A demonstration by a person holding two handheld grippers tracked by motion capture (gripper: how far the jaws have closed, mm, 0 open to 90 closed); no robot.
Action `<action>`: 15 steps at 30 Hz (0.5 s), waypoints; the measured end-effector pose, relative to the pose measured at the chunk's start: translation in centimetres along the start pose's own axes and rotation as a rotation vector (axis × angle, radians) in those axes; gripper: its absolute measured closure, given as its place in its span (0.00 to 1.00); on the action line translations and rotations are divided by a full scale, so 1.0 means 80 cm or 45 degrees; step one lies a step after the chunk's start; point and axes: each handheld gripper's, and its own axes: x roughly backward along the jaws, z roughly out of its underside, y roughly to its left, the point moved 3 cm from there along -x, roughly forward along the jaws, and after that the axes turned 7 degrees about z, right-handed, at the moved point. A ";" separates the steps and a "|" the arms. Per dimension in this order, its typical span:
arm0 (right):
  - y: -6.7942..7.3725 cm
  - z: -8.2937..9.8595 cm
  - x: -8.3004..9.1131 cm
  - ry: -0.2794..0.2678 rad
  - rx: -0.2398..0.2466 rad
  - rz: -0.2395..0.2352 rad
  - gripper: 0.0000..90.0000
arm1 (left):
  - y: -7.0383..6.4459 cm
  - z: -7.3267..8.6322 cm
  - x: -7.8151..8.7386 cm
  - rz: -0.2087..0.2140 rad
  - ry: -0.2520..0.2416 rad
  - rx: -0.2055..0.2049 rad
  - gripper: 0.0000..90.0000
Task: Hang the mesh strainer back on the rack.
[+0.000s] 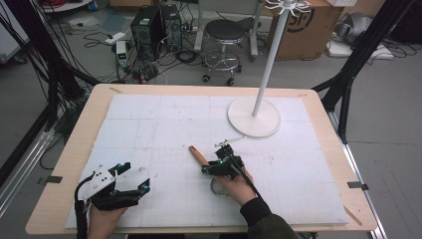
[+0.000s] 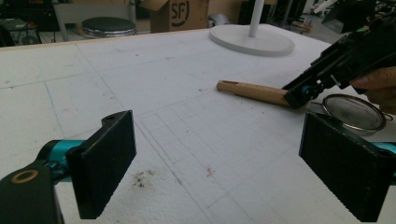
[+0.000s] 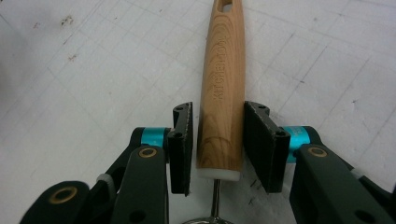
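The high view looks forward and down from above the person's edge of the table [image 1: 74, 144], taking in the whole white mat and the white stand base [image 1: 254, 117] at the far side. The left gripper view sits low over the mat, facing that stand base [image 2: 252, 39] from well away. The right gripper view looks steeply down, very close to the wooden handle [image 3: 224, 84], which also shows in both other views.

Left gripper [image 2: 212, 175] jaws spread wide over white foam; beyond the right jaw, another gripper [image 2: 299, 95] meets a wooden-handled strainer [image 2: 254, 91].
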 end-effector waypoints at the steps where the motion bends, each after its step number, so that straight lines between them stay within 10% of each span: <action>1: 0.001 0.000 0.000 -0.006 0.014 0.015 0.71 | 0.000 0.000 0.000 -0.002 -0.004 0.002 0.13; 15: 0.026 -0.001 -0.004 0.036 0.202 0.248 0.73 | 0.000 0.000 0.001 -0.009 -0.001 0.004 0.13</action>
